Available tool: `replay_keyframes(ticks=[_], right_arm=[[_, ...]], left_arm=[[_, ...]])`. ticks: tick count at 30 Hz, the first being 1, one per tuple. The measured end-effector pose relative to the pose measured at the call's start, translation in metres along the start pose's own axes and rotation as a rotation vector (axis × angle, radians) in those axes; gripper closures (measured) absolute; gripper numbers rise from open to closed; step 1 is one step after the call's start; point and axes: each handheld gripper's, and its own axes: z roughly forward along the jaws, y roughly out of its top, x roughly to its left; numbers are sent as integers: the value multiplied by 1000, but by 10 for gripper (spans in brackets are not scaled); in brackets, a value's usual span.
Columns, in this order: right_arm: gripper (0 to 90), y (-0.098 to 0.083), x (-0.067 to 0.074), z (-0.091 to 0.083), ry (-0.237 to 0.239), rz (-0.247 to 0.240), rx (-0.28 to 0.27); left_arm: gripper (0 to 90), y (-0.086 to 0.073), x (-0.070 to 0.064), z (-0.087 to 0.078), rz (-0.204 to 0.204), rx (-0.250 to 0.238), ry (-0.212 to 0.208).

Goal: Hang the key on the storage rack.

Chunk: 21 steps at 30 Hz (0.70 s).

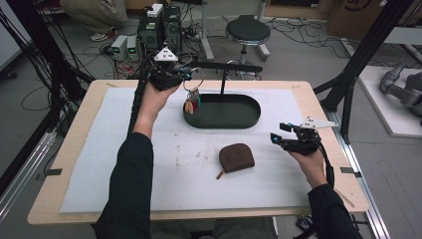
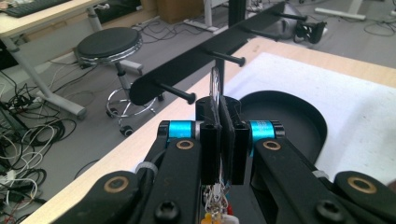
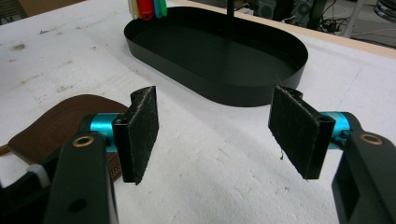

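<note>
We have the left gripper (image 1: 185, 74) up by the black peg rack (image 2: 205, 51), its fingers (image 2: 210, 140) clenched on the metal key ring (image 2: 215, 84), the bunch of keys with coloured tags (image 1: 191, 103) dangling below it, just above the near-left rim of the oval black tray (image 1: 249, 122); the right gripper (image 1: 279, 133) waits low over the white mat (image 1: 149, 149), fingers (image 3: 140, 135) spread and holding nothing, the brown leather pouch (image 1: 237, 158) just to its left on the mat. The job in hand, as we read it, is hooking that ring onto a peg; we'd keep the ring upright and square to the nearest peg (image 2: 175, 92), then slide it over the knob end before letting go. Room looks good on the peg's open side; the upright post and the tray rim sit close beneath, so the dangling keys could snag there; the tabletop (image 1: 74, 139) edge is well clear.
</note>
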Motion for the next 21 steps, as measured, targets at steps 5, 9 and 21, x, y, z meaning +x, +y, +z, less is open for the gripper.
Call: replay_keyframes(ticks=[5, 9, 21], right_arm=[[342, 0, 0, 0, 3, -2, -1], [342, 0, 0, 0, 2, -3, -4], [343, 0, 0, 0, 2, -9, -8]], left_arm=[[867, -1, 2, 7, -12, -10, 11], [866, -6, 7, 12, -38, -1, 21], [866, -18, 15, 20, -90, 1, 27]])
